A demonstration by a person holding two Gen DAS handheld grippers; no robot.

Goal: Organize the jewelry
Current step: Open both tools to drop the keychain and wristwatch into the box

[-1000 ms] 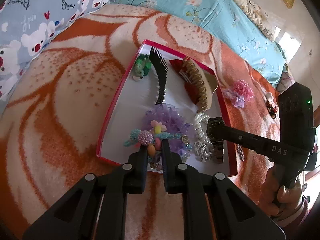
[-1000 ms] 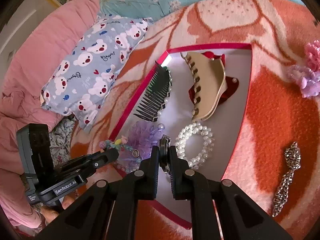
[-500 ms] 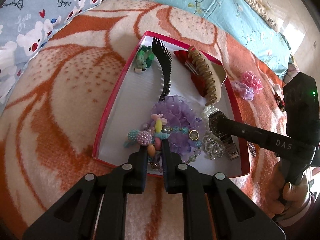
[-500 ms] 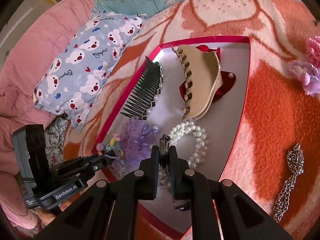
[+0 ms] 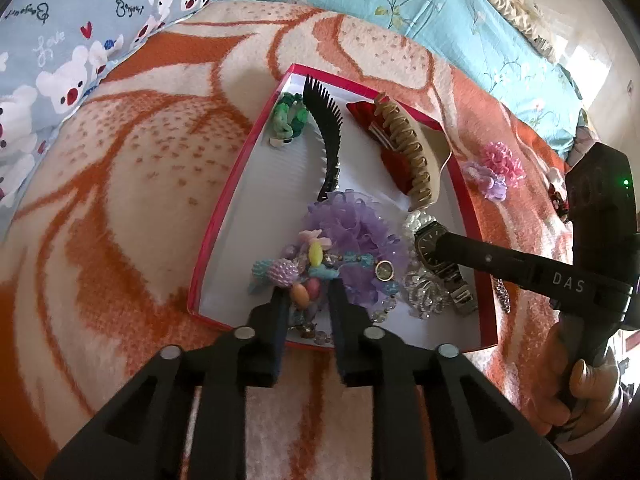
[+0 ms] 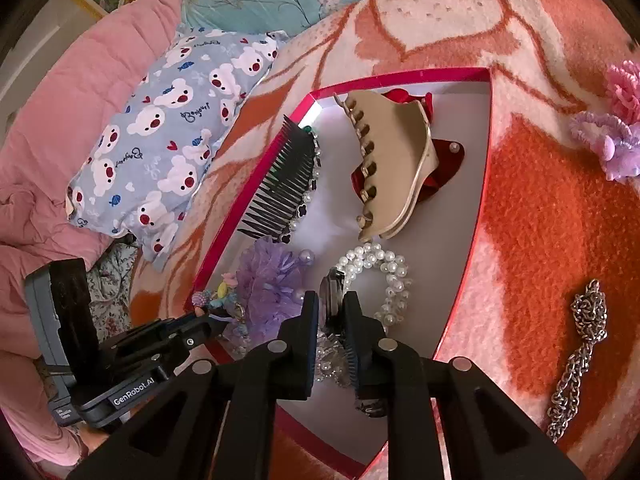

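Two tongs — left tongs [image 5: 306, 294], right tongs [image 6: 331, 306] — opening over one box [image 5: 236, 200].

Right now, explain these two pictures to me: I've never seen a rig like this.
No robot here: a person holds a hand-held two-finger gripper in each hand, each with a fisheye camera looking along its fingers. One picture is from the left gripper, the other from the right gripper; each also shows the other tool at its edge.

On an orange-and-cream blanket sits a red-rimmed tray holding a black comb, a beige claw clip, a purple scrunchie and a pearl bracelet. A silver chain lies outside on the blanket.

Both grippers' jaws are opening: a colourful bead bracelet sits between the left fingers and a wristwatch between the right ones, both resting in the tray.
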